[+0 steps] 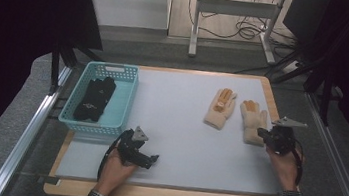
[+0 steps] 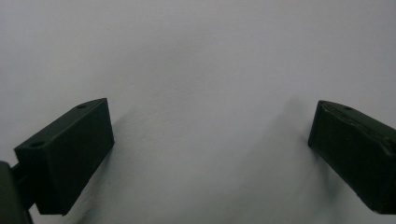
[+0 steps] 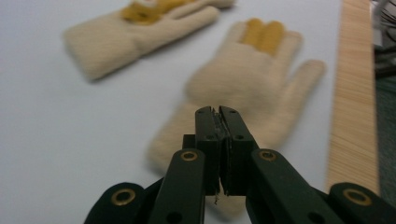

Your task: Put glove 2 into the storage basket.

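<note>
On the right side of the worktop (image 1: 177,138) we see a cream glove (image 1: 253,120) with yellow fingertips lying flat, fingers pointing far. Its near cuff end is covered in the high view by the right tool (image 1: 263,133). In the right gripper view the same glove (image 3: 252,88) is blurred beyond the jaws, which are pressed together with nothing clearly between them; a thin fray at their seam is too small for us to make out. We cannot tell whether the tips touch the cuff.

Just left of it lies a second cream glove (image 1: 220,108), tilted, apart from the first.

At the near left, the left tool (image 1: 148,160) rests on the grey surface in the person's hand. Its jaws stand wide apart in the left gripper view, with bare worktop between them.

At the far left a teal basket (image 1: 122,102) holds dark gloves (image 1: 94,99), whose outlines we cannot separate.
</note>
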Demonstrator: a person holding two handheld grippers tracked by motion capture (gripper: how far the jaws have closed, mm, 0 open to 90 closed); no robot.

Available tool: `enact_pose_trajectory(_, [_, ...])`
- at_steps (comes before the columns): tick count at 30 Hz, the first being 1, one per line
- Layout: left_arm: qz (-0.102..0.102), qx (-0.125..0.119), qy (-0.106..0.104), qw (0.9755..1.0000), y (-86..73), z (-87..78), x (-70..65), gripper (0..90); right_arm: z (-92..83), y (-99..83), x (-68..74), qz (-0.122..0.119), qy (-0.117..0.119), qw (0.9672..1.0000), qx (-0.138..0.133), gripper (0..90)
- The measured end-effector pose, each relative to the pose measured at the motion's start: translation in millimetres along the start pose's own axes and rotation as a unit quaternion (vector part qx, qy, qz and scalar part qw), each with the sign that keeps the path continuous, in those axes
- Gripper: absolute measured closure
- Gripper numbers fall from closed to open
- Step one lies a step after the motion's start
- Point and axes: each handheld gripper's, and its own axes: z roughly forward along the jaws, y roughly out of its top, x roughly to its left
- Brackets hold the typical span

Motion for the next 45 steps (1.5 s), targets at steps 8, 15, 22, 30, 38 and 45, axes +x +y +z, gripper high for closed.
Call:
enact_pose_trajectory(8, [0.0,0.0,0.0,1.0,0.0,0.0,0.0,0.4,10.3,-11.6,-31.8,0.023,-0.043,0.9986,0.022,85.1])
enact_pose_trajectory(15, [0.0,0.0,0.0,1.0,0.0,0.0,0.0,0.4,22.1,-21.0,-37.3,0.028,-0.041,0.9979,0.042,83.9])
enact_pose_trajectory(22, [0.0,0.0,0.0,1.0,0.0,0.0,-0.1,0.4,22.6,-23.1,-20.0,0.014,-0.019,0.999,0.038,84.0])
enact_pose_trajectory(30, [0.0,-0.001,0.001,1.0,-0.1,0.0,-0.1,0.5,23.1,-13.0,13.9,-0.022,0.029,0.999,0.026,83.5])
enact_pose_trajectory(38, [0.0,-0.001,0.0,1.0,-0.1,0.0,-0.1,0.5,22.2,10.3,-5.3,0.016,0.006,0.9999,0.0,62.3])
enact_pose_trajectory(45, [0.001,0.0,0.0,1.0,-0.1,-0.2,0.0,0.5,48.9,31.6,-9.4,0.041,0.008,0.9991,-0.008,41.6])
